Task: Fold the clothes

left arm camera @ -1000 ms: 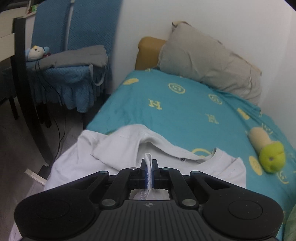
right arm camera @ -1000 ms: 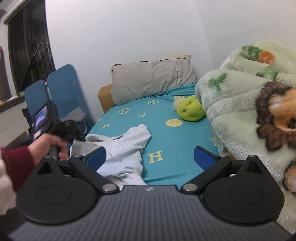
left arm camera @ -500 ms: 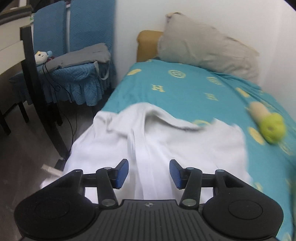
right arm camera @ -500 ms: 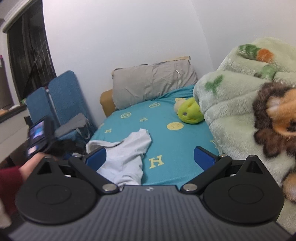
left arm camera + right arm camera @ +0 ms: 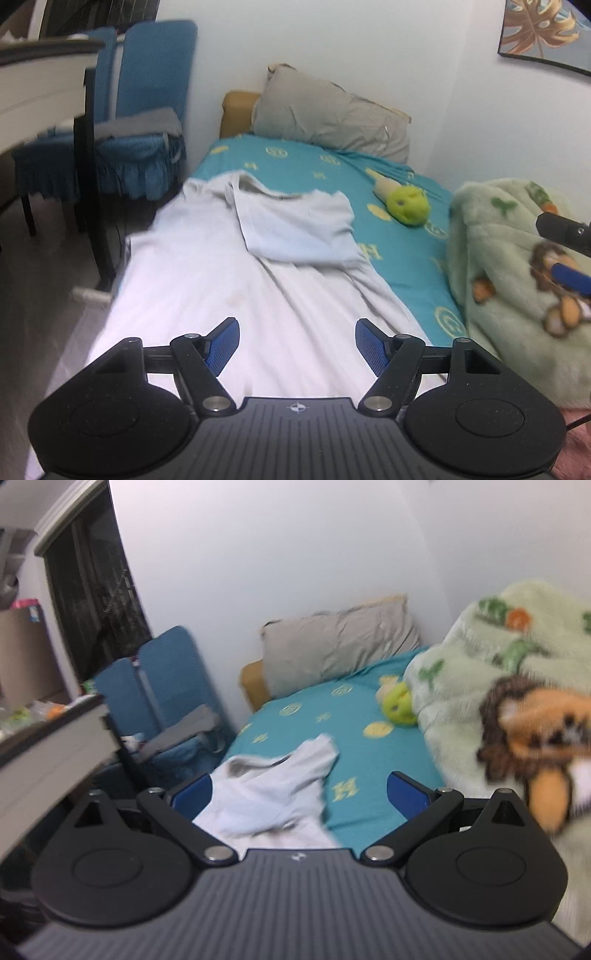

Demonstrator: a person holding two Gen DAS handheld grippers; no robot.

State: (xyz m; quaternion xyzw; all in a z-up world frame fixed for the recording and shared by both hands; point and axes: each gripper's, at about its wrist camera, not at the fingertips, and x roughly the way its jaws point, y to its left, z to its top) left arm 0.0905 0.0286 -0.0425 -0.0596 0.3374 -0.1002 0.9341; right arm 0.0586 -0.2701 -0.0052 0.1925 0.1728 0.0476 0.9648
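Observation:
A white shirt (image 5: 229, 273) lies spread along the near half of the teal bed (image 5: 306, 166), one sleeve folded over its chest. My left gripper (image 5: 297, 345) hovers above the shirt's lower part; its jaws are opening and nothing is between them. In the right wrist view the white shirt (image 5: 273, 794) lies ahead, and my right gripper (image 5: 299, 797) stands wide open above it, holding nothing. The tip of the right gripper (image 5: 565, 254) shows at the right edge of the left wrist view.
A grey pillow (image 5: 332, 114) leans at the head of the bed. A green plush toy (image 5: 406, 203) lies on the sheet. A pale green fleece blanket (image 5: 517, 273) is heaped on the right. Blue chairs (image 5: 144, 110) and a desk (image 5: 40, 85) stand left of the bed.
My left gripper let go of the white fabric it was pinching, opened, and pulled back toward the foot of the bed. The right gripper rose a little and stayed open.

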